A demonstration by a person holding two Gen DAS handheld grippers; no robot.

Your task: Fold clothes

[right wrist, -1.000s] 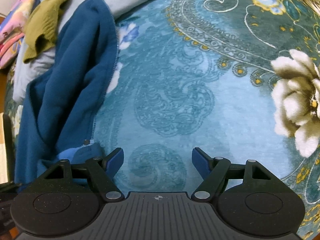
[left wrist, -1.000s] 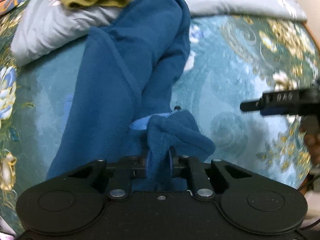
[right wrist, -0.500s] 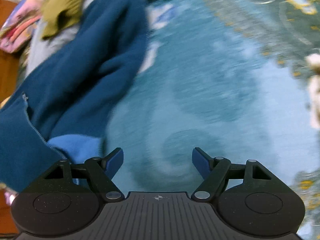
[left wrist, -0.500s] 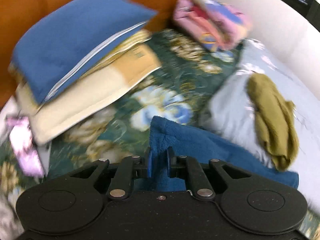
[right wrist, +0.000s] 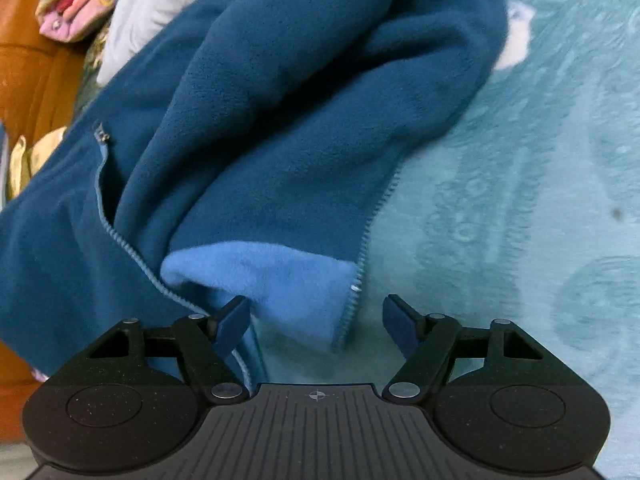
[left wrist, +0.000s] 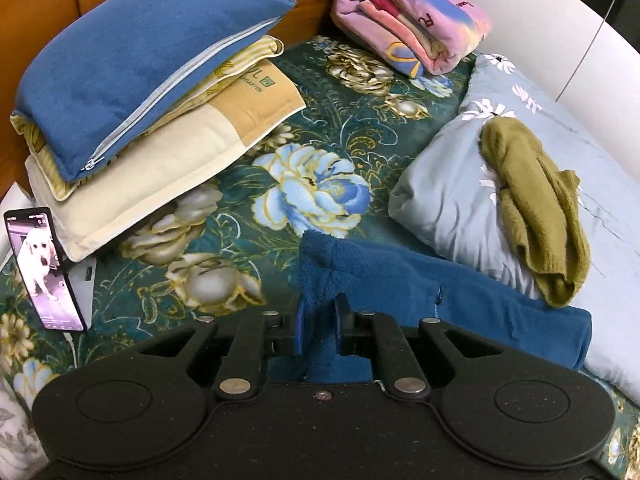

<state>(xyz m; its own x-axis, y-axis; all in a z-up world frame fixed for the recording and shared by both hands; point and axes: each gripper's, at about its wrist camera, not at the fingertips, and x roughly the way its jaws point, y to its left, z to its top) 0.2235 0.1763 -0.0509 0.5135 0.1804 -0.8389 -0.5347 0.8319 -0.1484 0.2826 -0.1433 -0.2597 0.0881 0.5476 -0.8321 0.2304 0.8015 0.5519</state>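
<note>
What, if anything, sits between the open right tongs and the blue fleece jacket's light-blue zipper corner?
Nothing visible. The right tongs, whose jaws have just been closing slightly, are still open, and the blue fleece jacket shows its light-blue corner directly ahead between them, unpinched. The left tongs are shut on another part of the jacket.

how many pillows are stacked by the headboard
3: a blue pillow on top, a yellow striped one squeezed beneath it, and a cream and tan one at the bottom. More could be hidden behind the stack.
</note>
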